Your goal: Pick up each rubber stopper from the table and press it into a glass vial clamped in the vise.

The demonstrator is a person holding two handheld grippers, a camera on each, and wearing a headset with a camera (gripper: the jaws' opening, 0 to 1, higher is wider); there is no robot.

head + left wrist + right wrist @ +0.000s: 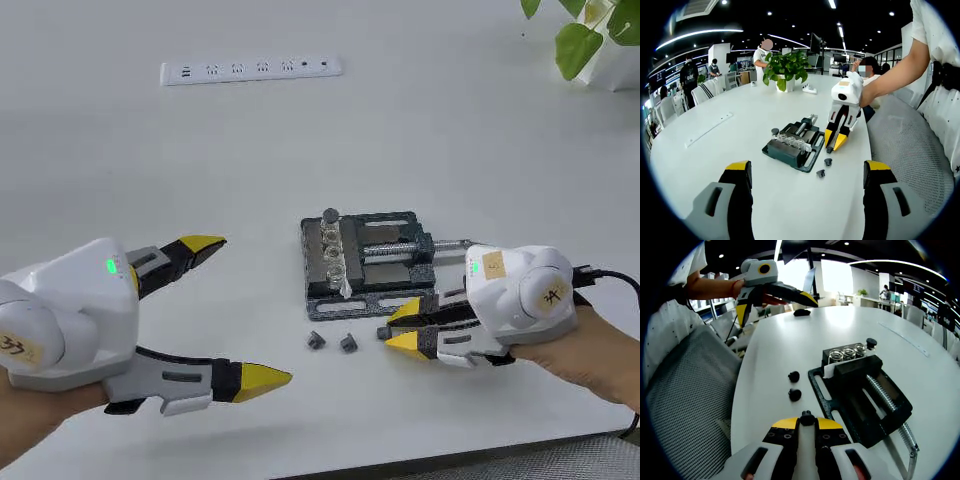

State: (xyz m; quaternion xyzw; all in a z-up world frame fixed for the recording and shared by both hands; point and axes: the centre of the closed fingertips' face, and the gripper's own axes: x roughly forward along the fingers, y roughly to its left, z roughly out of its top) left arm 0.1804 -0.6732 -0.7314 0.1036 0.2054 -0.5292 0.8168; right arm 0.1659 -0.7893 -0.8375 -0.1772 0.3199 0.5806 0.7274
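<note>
A dark vise (385, 262) sits mid-table and clamps a row of glass vials (332, 252). The far vial carries a grey rubber stopper (330, 215). Two loose stoppers (316, 340) (348, 343) lie just in front of the vise. To their right, low over the table, my right gripper (402, 326) is shut on another stopper (807, 416), which sits between its yellow tips. My left gripper (235, 310) hangs wide open and empty at the left, well away from the vise. The left gripper view shows the vise (790, 145) and the right gripper (834, 142).
A white power strip (250, 70) lies at the far side of the table and a potted plant (590, 35) stands at the far right corner. The table's front edge runs just below both grippers. A mesh chair (690, 405) stands beside the table.
</note>
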